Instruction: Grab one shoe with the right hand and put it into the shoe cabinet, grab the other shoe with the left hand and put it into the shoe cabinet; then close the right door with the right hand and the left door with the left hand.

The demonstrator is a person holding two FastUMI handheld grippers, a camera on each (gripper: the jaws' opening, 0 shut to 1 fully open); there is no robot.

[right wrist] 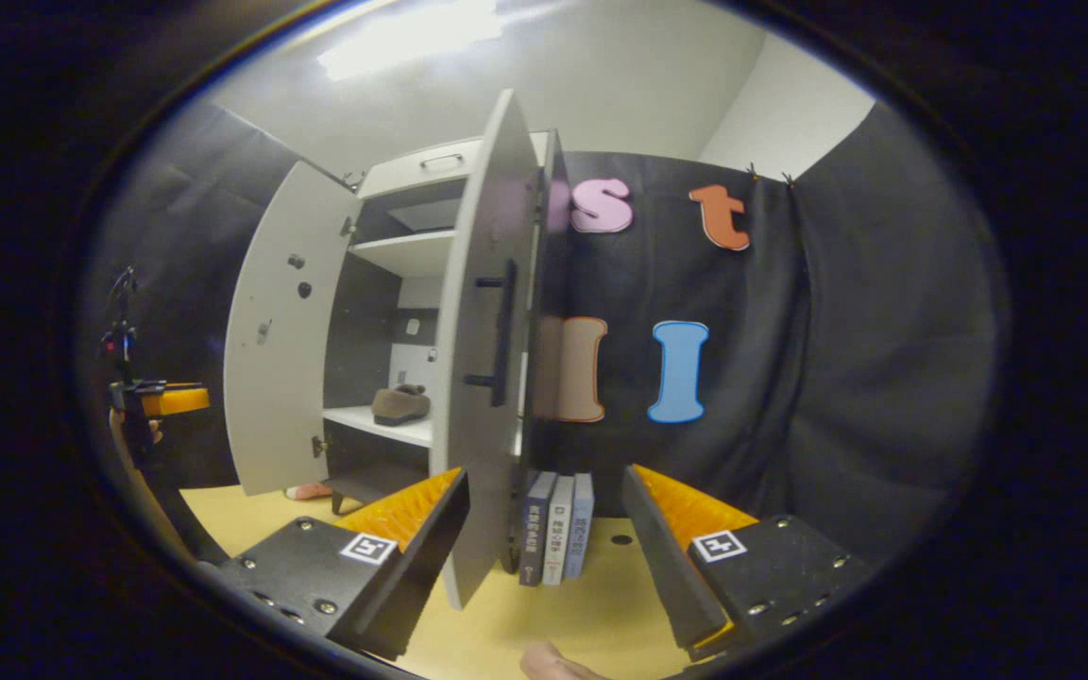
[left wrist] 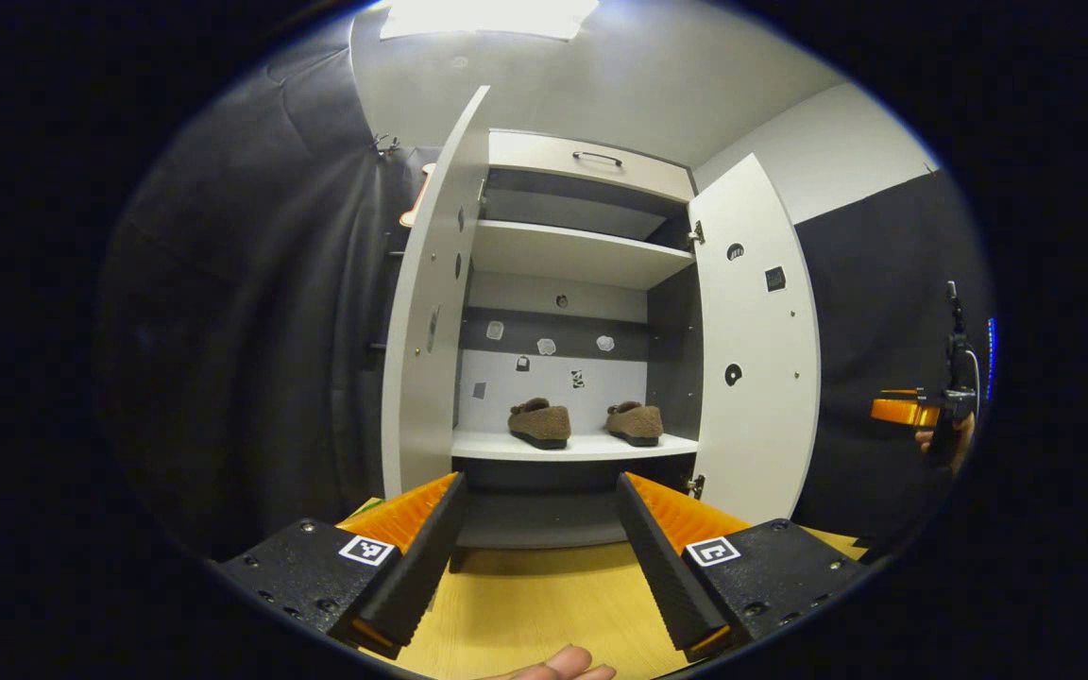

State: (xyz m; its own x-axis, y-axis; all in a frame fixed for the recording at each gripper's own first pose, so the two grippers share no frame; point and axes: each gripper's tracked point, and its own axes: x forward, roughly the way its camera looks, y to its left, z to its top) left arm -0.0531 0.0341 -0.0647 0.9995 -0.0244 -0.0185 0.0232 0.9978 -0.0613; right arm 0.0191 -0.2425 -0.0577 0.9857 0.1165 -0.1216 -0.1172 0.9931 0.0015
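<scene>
The 2 fuzzy brown shoes (left wrist: 539, 422) (left wrist: 635, 422) sit side by side on the white shelf (left wrist: 574, 446) in the shoe cabinet (left wrist: 582, 170); both doors (left wrist: 431, 293) (left wrist: 756, 349) stand open. The left gripper (left wrist: 540, 529) is spread wide and holds nothing; so is the right gripper (right wrist: 544, 529), near the right door's edge.

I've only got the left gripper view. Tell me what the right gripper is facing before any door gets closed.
Observer: The right gripper, jaws open, faces the open right door nearly edge-on.
Operator: Describe that door's outer side.
Observer: It carries a black bar handle, mounted upright.
Operator: Report anything behind that door.
Observer: Three books stand upright just beyond it.
</scene>
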